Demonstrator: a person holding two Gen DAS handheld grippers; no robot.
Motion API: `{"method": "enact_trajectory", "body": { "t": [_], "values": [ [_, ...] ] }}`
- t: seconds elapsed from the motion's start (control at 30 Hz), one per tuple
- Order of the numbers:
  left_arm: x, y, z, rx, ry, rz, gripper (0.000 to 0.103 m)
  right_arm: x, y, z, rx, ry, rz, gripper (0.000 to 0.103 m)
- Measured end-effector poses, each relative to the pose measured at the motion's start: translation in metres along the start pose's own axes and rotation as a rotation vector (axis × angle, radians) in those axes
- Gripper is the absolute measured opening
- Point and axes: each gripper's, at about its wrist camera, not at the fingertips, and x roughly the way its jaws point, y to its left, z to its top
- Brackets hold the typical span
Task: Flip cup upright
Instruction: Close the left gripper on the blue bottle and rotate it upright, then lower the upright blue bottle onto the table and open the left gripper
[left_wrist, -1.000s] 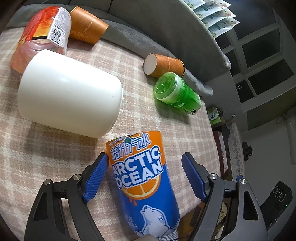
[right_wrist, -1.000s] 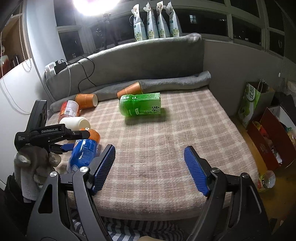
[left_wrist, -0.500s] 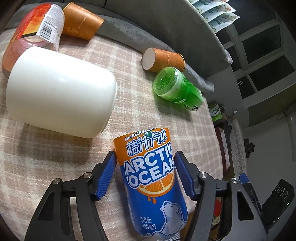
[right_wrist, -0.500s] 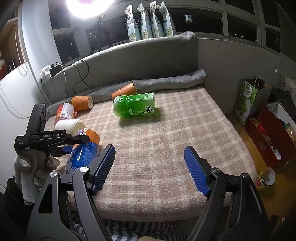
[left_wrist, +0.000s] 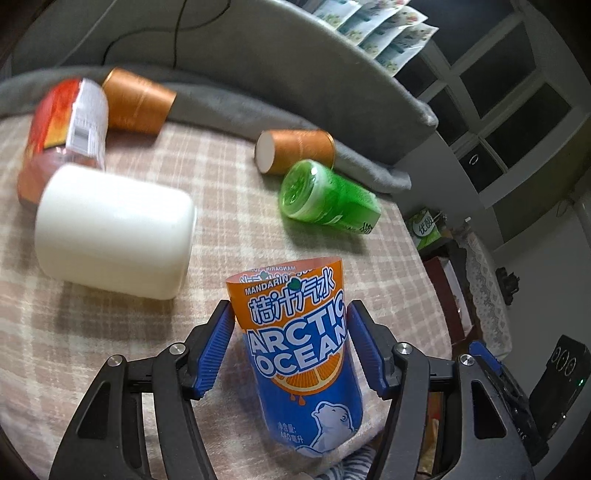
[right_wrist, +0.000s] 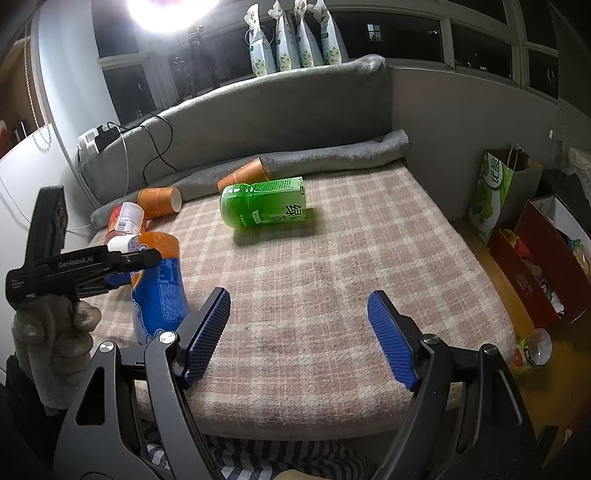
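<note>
My left gripper (left_wrist: 291, 347) is shut on the orange and blue Arctic Ocean cup (left_wrist: 299, 350), its blue pads pressed on both sides. In the right wrist view this cup (right_wrist: 157, 284) stands steeply tilted at the left edge of the checked blanket (right_wrist: 332, 266), held by the left gripper (right_wrist: 110, 266). My right gripper (right_wrist: 297, 339) is open and empty above the blanket's front edge. A white cup (left_wrist: 114, 230), two orange paper cups (left_wrist: 136, 101) (left_wrist: 295, 149), a green cup (left_wrist: 325, 199) and a red-orange cup (left_wrist: 66, 129) lie on their sides.
A rolled grey blanket (right_wrist: 332, 158) and a grey backrest (right_wrist: 258, 107) line the far side. A green bag (right_wrist: 495, 195) and a red box (right_wrist: 535, 266) stand on the floor at the right. Cables (right_wrist: 155, 147) hang over the backrest.
The left gripper has closed on the Arctic Ocean cup and tipped it up from lying flat toward standing. The right gripper has stayed open and barely moved.
</note>
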Motion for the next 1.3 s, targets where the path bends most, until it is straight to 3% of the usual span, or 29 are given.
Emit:
{"method": "enact_trajectory", "body": {
  "t": [0.33,0.7,1.3],
  "values": [
    [-0.015,-0.029,0.001,0.129,-0.107,0.06,0.062,0.002,-0.003,-0.001,0.009,0.003,-0.002,0.08],
    [-0.01,-0.051,0.0,0.248,-0.167,0.138,0.061,0.001,-0.007,-0.002,0.021,0.005,-0.003,0.08],
    [-0.002,-0.075,-0.012,0.344,-0.177,0.171,0.061,-0.003,-0.014,-0.001,0.036,-0.002,-0.008,0.08]
  ]
}}
